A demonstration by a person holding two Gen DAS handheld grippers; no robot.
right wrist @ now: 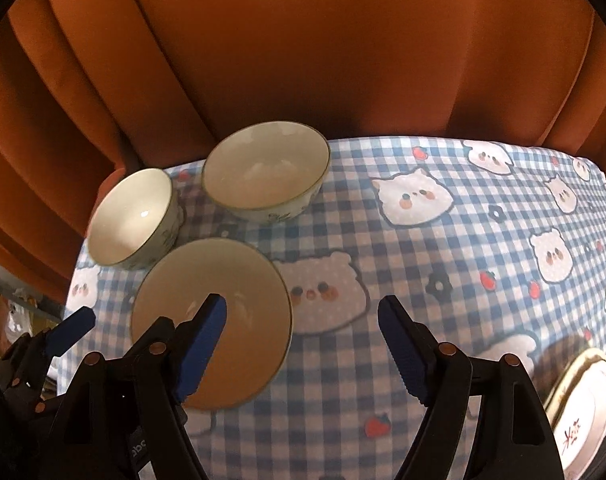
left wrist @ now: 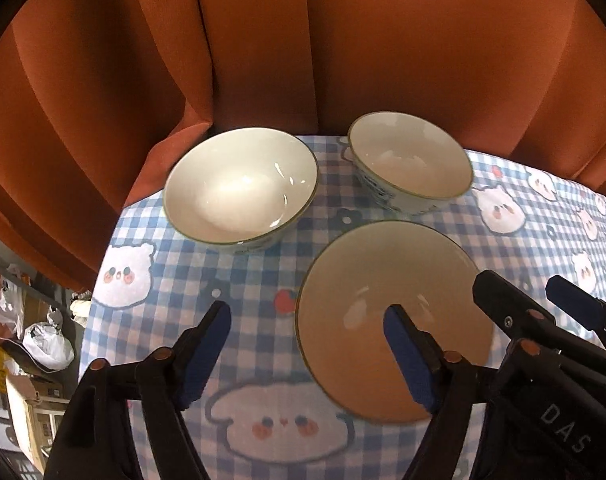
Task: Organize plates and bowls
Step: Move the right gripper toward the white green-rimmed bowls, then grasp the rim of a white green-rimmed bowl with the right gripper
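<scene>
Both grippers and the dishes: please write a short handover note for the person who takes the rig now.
Left gripper: open, empty, over the near bowl's left rim.
Right gripper: open, empty, above the cloth right of that bowl.
Three bowls stand apart, upright: left bowl and far bowl by the curtain. A plate lies at the right edge.
Done: nothing stacked.
Left: nest the bowls, sort the plate.
</scene>
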